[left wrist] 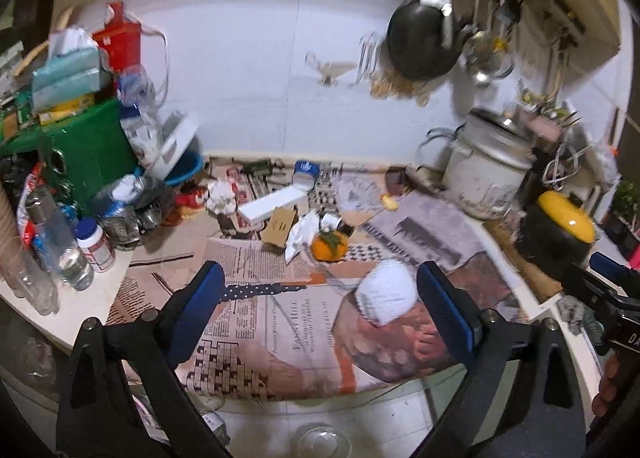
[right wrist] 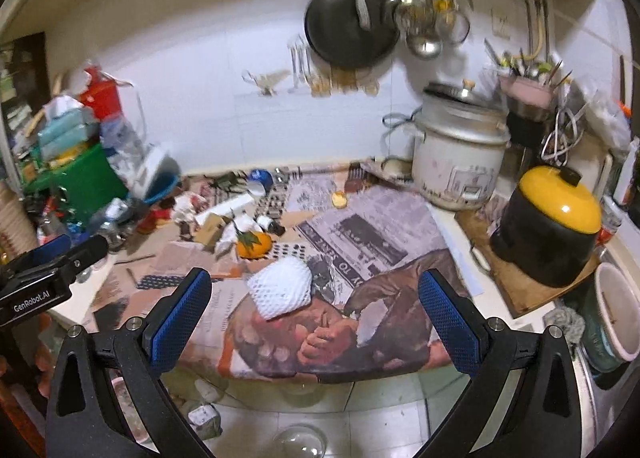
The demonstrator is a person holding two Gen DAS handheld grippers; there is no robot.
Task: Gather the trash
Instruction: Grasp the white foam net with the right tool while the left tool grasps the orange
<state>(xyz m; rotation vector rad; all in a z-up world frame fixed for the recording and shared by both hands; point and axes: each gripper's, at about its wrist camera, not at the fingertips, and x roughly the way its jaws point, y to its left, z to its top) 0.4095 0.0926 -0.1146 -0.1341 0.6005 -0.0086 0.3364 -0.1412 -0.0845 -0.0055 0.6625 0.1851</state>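
Now left gripper (left wrist: 320, 310) and right gripper (right wrist: 314, 308) hover agape above foam net (right wrist: 281, 289).

We read this as a cramped home kitchen. A black wok (right wrist: 350, 28) and ladles (right wrist: 422, 38) hang on the white tiled wall; a worn rice cooker (right wrist: 456, 156) and a yellow-lidded pot (right wrist: 550, 226) stand on a worktop (right wrist: 456, 234) lined with newspaper (right wrist: 360, 234), with an orange (right wrist: 253, 244) among the clutter.
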